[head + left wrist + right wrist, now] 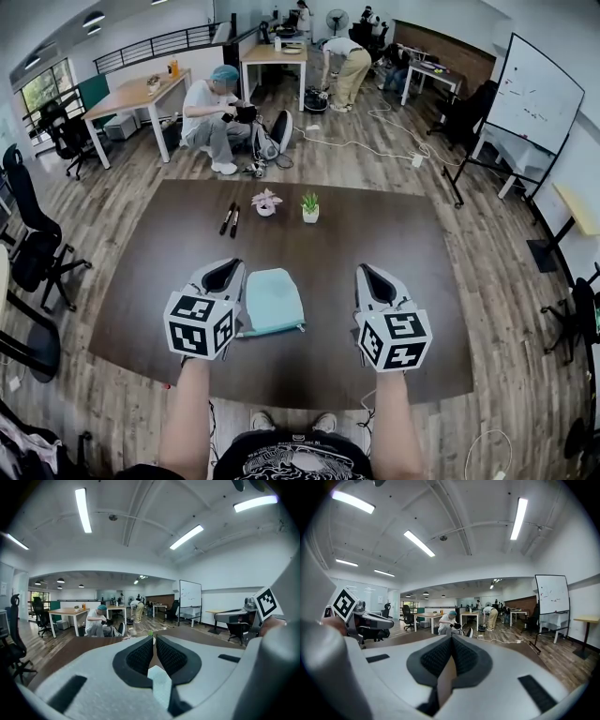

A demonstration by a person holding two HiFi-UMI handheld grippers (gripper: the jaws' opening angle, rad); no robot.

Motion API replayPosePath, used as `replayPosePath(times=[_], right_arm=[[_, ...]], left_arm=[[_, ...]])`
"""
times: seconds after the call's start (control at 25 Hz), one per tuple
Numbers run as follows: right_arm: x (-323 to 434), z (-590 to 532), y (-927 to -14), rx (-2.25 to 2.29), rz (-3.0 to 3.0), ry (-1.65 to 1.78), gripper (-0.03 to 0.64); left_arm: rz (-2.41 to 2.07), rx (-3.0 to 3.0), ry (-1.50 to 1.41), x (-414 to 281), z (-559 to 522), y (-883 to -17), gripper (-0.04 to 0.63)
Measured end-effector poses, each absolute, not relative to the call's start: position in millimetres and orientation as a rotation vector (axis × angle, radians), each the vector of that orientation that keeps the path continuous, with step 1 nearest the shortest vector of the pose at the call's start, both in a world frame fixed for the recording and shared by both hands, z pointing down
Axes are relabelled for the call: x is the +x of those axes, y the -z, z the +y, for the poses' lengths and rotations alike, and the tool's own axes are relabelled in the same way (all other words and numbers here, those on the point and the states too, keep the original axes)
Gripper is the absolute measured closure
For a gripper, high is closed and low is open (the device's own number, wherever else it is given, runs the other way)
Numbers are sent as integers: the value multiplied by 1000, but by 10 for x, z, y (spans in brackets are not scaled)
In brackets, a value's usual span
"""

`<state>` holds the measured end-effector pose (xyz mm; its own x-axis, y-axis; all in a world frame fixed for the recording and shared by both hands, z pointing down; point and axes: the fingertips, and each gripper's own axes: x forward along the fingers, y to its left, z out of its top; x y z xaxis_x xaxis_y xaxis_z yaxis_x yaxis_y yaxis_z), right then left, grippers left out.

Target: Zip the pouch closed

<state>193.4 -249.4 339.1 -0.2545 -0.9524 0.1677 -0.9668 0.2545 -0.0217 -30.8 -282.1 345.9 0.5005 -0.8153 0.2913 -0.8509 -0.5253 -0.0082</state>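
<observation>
head view: left tool (pixel 230 269) and right tool (pixel 367 274), both closed, flank the pouch (pixel 272 300).

We see one pouch (pixel 272 300): pale teal, rectangular, flat on the table (pixel 375 262), lower centre of the head view. Zip (pixel 270 332) runs along its bottom edge, pull (pixel 301 328) at lower-right corner. Can't tell if closed.

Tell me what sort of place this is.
Probably an open-plan office or workshop: wooden desks, a wheeled office chair and a whiteboard on a stand surround the big dark table.
</observation>
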Motion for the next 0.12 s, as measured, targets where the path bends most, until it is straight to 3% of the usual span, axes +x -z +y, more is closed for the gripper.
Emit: replayPosePath(times=[0.12], right_arm=[[1934, -2511, -3410, 1839, -2382, -173, 620]], left_arm=[[-1449, 2598, -391, -309, -2833, -3481, 568]])
